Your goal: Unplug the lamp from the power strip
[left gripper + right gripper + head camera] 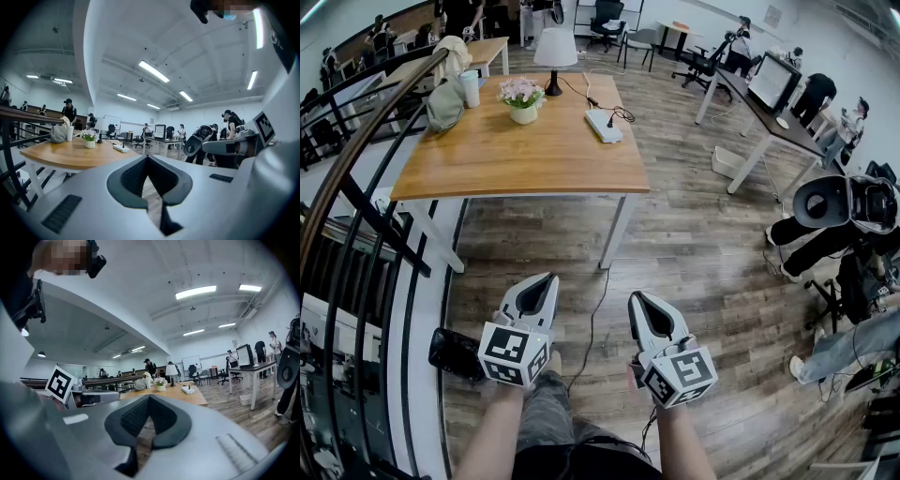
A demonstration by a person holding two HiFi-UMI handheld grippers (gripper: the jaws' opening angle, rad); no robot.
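Approach stage: the left claw (547, 279) and right claw (638, 299), both clenched on nothing, are well short of the desk (487, 161). The next move likely calls for reaching the power strip (603, 127) and unclenching one claw for the plug (609, 120) of the lamp (555, 47).

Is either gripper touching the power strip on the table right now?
No: the left gripper and right gripper are over the floor, short of the table, and the power strip lies up on it.

Open-plan office here: long desks (742, 96), a monitor (773, 82), rolling office chairs (605, 17), a whiteboard (191, 363), strip ceiling lights (196, 291) overhead.
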